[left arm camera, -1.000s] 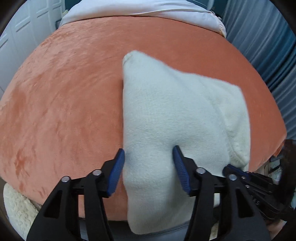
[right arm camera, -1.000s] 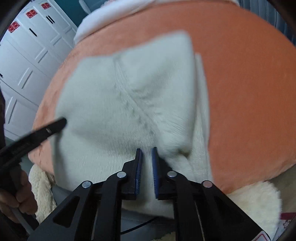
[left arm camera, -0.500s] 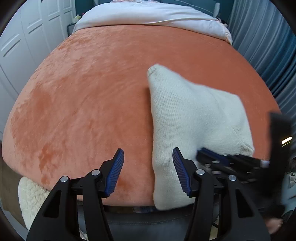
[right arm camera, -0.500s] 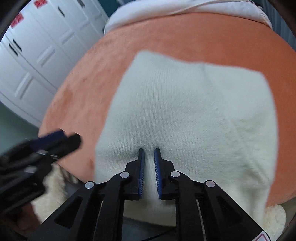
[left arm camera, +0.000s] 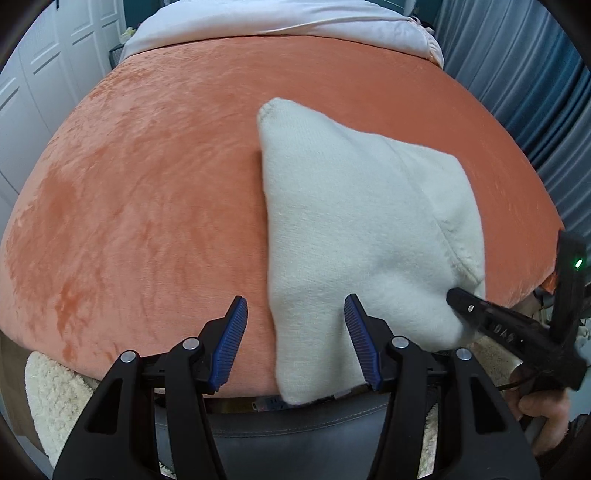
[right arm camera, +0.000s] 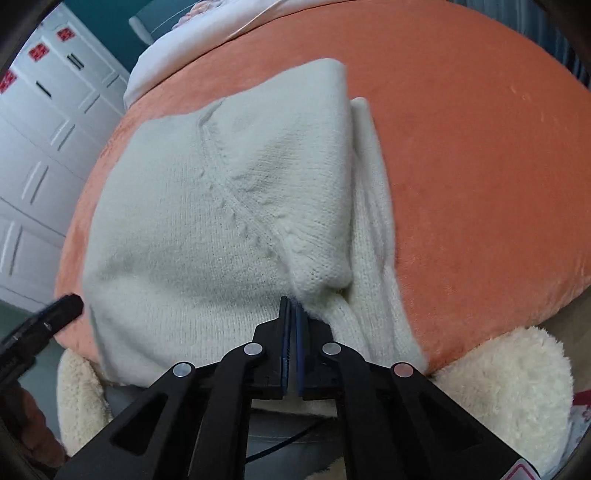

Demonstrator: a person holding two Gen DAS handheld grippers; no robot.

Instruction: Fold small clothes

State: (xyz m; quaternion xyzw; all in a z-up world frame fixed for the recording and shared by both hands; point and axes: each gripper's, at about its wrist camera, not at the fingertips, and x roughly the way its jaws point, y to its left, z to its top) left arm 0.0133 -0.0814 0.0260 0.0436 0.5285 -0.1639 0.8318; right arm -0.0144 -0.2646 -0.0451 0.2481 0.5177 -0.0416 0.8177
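The right claw (right arm camera: 291,308) is clenched on the near edge of a cream knitted sweater (right arm camera: 221,221), its blue pads pressed together with a pinch of the knit between them, just below where a folded flap of the garment ends. In the left wrist view the same claw (left arm camera: 456,297) comes in from the right and grips the sweater's near right corner.

The left claw (left arm camera: 295,314) is released, jaws wide apart, hovering over the near left edge of the sweater (left arm camera: 354,229): its right finger lies over the knit, its left finger over the bare orange velvet bedspread (left arm camera: 147,184).

The sweater lies folded on the bedspread (right arm camera: 480,166), toward the near right side, its near edge hanging over the side of the bed. A diagonal seam runs across the top layer, and a narrower strip of knit shows beside the flap on the right.

A white pillow (left arm camera: 280,18) lies at the far end of the bed. A fluffy cream rug (right arm camera: 509,387) sits below the near edge.
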